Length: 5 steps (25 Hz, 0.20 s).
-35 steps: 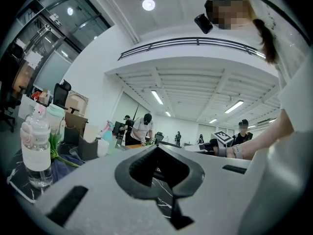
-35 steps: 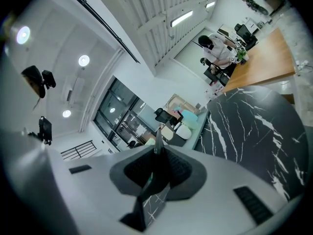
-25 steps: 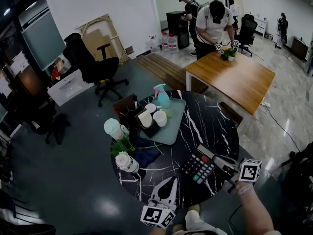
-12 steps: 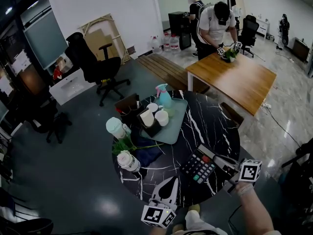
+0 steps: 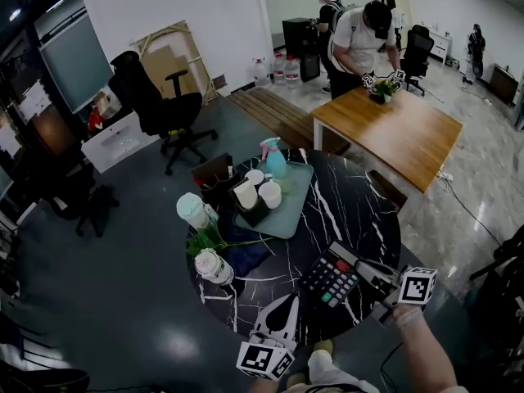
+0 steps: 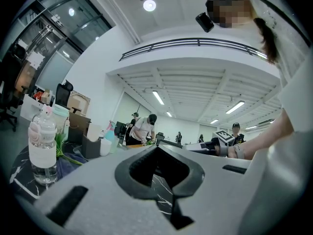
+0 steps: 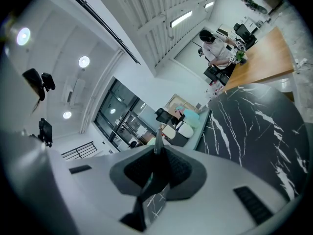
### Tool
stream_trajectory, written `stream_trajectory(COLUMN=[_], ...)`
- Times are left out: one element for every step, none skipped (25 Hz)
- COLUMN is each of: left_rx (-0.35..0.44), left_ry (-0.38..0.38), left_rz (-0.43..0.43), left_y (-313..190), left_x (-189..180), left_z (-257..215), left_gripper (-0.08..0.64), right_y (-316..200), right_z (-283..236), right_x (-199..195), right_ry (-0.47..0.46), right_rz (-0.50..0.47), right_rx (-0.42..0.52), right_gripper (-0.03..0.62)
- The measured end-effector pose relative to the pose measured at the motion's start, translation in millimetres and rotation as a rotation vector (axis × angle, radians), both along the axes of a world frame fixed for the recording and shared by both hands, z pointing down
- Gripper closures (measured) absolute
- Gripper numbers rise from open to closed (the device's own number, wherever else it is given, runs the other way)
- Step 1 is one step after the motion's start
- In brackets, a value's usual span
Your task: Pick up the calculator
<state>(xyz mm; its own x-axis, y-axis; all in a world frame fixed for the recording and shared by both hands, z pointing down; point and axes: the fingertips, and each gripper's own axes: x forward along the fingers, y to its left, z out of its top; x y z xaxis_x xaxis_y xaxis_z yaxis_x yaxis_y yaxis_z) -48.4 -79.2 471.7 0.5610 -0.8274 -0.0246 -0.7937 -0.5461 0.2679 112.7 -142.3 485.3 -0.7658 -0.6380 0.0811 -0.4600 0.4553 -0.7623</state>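
Observation:
The calculator (image 5: 330, 280), black with pale keys and one teal key, is over the near right part of the round black marble table (image 5: 352, 211). My right gripper (image 5: 359, 268) comes in from the right and is shut on its right edge. In the right gripper view the calculator (image 7: 157, 142) shows edge-on as a thin dark blade between the pads of the right gripper (image 7: 159, 155). Whether it is clear of the tabletop I cannot tell. My left gripper (image 5: 284, 303) lies at the table's near edge, left of the calculator, shut and holding nothing, its tips of the left gripper (image 6: 156, 149) meeting.
A pale green tray (image 5: 296, 211) holds cups and a teal spray bottle (image 5: 271, 160). Two bottles (image 5: 211, 268), a green plant and a blue cloth (image 5: 246, 252) fill the table's left side. Beyond stand a wooden table (image 5: 401, 133) with people and a black office chair (image 5: 160, 109).

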Motion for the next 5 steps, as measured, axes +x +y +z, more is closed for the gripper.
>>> stream_trajectory(left_rx=[0.001, 0.002, 0.002, 0.003, 0.003], left_ry=[-0.001, -0.001, -0.001, -0.001, 0.000], left_rz=[-0.001, -0.002, 0.001, 0.005, 0.008], left_y=[-0.3, -0.4, -0.2, 0.1, 0.5], left_x=[0.0, 0.2, 0.7, 1.5, 2.2], left_z=[-0.6, -0.5, 0.5, 2.0, 3.6], left_gripper=[0.552, 0.552, 0.552, 0.552, 0.552], right_y=[0.2, 0.5, 1.0, 1.5, 2.0], right_z=[0.7, 1.5, 2.2, 2.8, 3.4], right_x=[0.1, 0.3, 0.7, 1.0, 1.4], right_ry=[0.001, 0.004, 0.007, 0.011, 0.014], right_rz=[0.000, 0.000, -0.001, -0.002, -0.002], right_rx=[-0.001, -0.003, -0.004, -0.006, -0.007], right_gripper=[0.543, 0.543, 0.543, 0.543, 0.543])
